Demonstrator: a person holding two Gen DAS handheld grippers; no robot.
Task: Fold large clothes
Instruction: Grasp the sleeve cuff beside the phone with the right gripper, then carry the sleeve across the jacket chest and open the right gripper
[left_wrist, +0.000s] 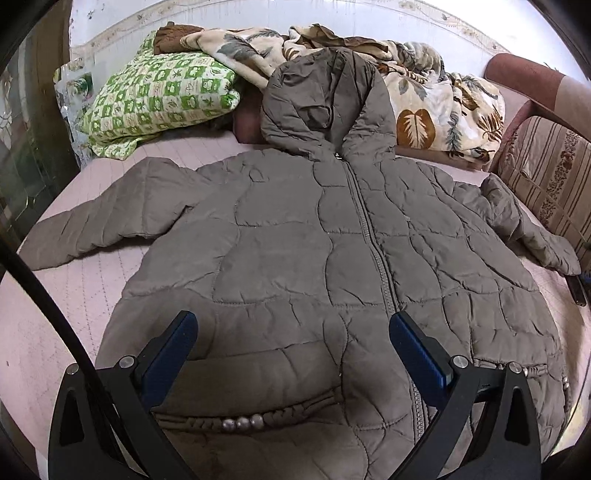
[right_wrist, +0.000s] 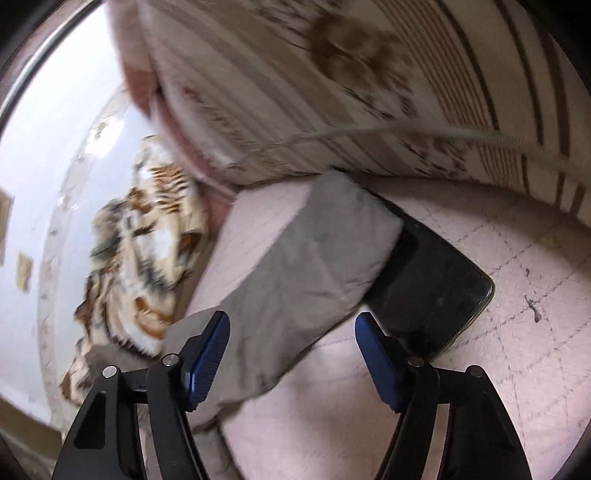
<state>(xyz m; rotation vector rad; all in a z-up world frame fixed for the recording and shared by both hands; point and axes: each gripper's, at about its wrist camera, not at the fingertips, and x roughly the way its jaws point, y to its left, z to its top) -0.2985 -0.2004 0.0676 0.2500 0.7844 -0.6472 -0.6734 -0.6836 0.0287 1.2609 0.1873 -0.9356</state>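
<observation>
A grey-brown quilted hooded jacket (left_wrist: 295, 240) lies spread front-up on the pink quilted bed (left_wrist: 55, 332), zipper closed, both sleeves out to the sides. My left gripper (left_wrist: 293, 325) hovers open over the lower front of the jacket, near its beaded pocket trim. In the blurred right wrist view my right gripper (right_wrist: 291, 325) is open with the jacket's right sleeve (right_wrist: 314, 251) running between its fingers (right_wrist: 210, 347); the pads do not press on it. The cuff end rests on a black phone (right_wrist: 432, 280).
A green checked pillow (left_wrist: 159, 96) and a leaf-print blanket (left_wrist: 424, 99) are piled at the bed's far end behind the hood. A striped sofa cushion (left_wrist: 550, 177) borders the bed on the right, with a cable (right_wrist: 406, 129) across it. A dark cord (left_wrist: 48, 302) crosses the left.
</observation>
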